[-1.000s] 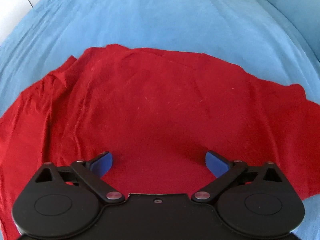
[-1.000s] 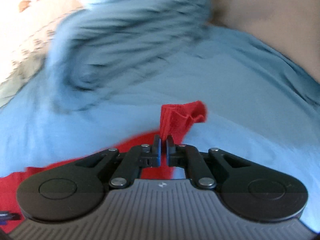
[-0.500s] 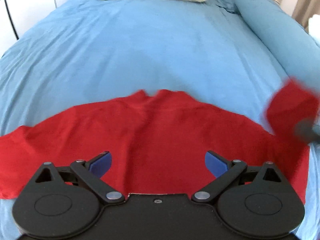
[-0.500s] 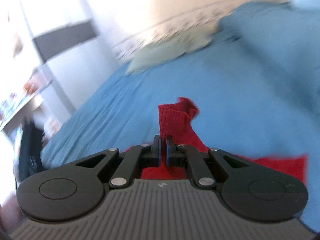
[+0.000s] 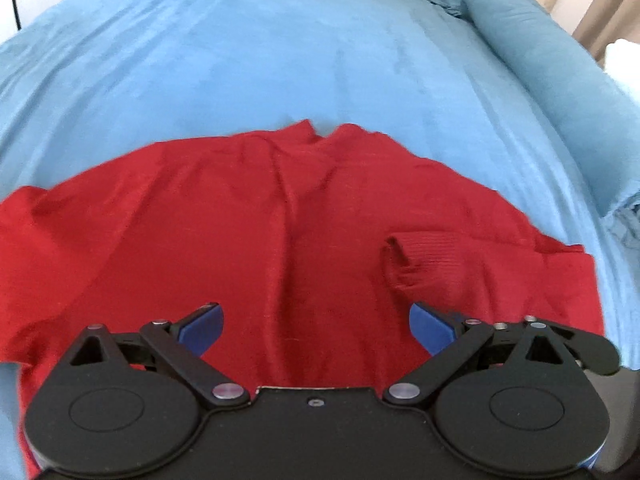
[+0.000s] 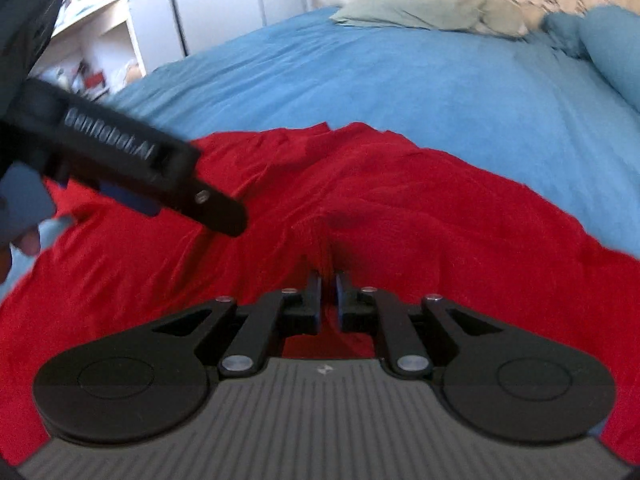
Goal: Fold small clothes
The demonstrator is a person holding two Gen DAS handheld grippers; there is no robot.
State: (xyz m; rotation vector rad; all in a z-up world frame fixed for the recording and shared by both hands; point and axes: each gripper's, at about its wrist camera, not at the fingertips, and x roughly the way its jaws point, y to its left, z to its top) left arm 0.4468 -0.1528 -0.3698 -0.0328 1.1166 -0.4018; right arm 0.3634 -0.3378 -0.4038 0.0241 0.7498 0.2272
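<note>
A red long-sleeved garment (image 5: 248, 236) lies spread on the blue bed (image 5: 280, 60). Its ribbed sleeve cuff (image 5: 424, 256) is folded inward and rests on the body of the garment. My left gripper (image 5: 316, 324) hovers open over the near part of the garment, with nothing between its blue pads (image 5: 200, 326). In the right wrist view my right gripper (image 6: 328, 286) is low over the red garment (image 6: 420, 216). Its jaws are opening, a narrow gap apart, with a ridge of red fabric between them. One of the left gripper's fingers (image 6: 208, 208) reaches in from the upper left of that view.
A rolled blue duvet (image 5: 560, 92) runs along the bed's right side. Greenish pillows (image 6: 408, 12) lie at the headboard end. White shelves with small items (image 6: 100, 28) stand beyond the bed's left edge. A person's fingers (image 6: 24, 244) show at the far left.
The right gripper swung the red sleeve across and down onto the garment, and its jaws have parted slightly. The left gripper drew back, staying open; the cuff now lies on the garment.
</note>
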